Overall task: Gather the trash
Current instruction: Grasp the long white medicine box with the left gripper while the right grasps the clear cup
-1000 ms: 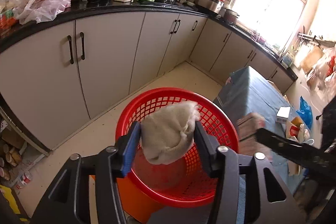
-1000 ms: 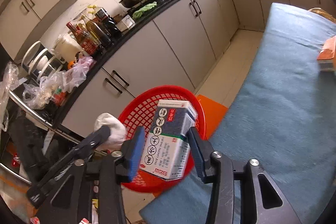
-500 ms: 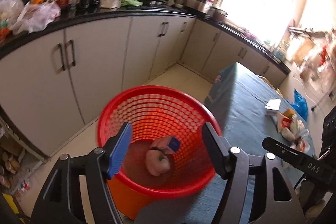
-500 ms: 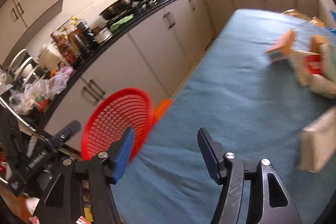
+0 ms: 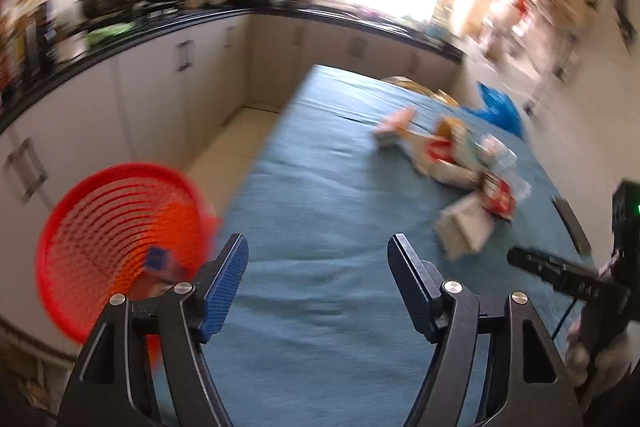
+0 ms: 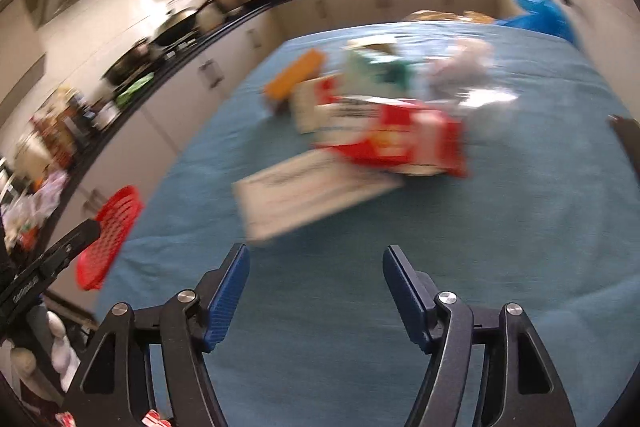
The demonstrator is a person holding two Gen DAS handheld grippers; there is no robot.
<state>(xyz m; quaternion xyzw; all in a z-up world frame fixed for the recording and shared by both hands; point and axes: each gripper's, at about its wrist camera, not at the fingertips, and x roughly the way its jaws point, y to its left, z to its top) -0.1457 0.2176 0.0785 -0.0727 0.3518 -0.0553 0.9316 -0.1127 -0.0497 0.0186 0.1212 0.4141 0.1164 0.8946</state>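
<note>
Right gripper [image 6: 316, 291] spread wide, nothing held | white flat carton [image 6: 316, 195] seen at 12 o'clock on blue table [image 6: 520, 247], long axis 8-to-2 | left gripper [image 5: 318, 283] likewise spread, judged farther | red basket [image 5: 116, 247] at its 9 o'clock

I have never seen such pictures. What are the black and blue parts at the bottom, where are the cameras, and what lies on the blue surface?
No robot here: a person holds a two-finger tool in each hand, with a camera on each looking forward along the fingers. One picture shows the left gripper, the other the right gripper. Both are open and hold nothing. On the blue-covered table lies a blurred pile of trash, mostly cartons and wrappers. The red basket stands beside the table, near the cabinets, with something small inside. The right gripper looks nearer the pile.
</note>
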